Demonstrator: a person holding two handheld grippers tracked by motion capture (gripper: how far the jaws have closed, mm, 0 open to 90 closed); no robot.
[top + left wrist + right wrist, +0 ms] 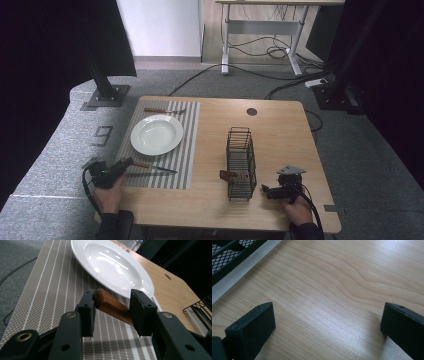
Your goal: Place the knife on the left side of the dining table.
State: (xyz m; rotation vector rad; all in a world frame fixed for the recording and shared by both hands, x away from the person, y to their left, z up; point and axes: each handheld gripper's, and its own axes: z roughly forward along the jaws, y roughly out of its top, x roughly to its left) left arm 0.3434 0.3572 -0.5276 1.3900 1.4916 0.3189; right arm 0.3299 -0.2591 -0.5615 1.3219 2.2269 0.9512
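Observation:
A knife with a brown wooden handle [110, 305] lies on the striped placemat [50, 290] just in front of the white plate [112, 265]. Its blade [162, 170] points right. My left gripper [112, 312] is low over the mat with the handle's end between its jaws. The jaws stand wider than the handle and the pads do not press on it. In the high view the left gripper [127, 162] sits at the mat's near left corner. My right gripper [265, 190] rests open on bare wood, nothing between its jaws [327, 325].
A black wire basket [241, 162] stands mid-table beside the right gripper, with a brown-handled utensil [231, 176] at its near end. Another wooden-handled utensil [162, 110] lies on the mat behind the plate [156, 134]. A round hole [251, 111] marks the table's far side.

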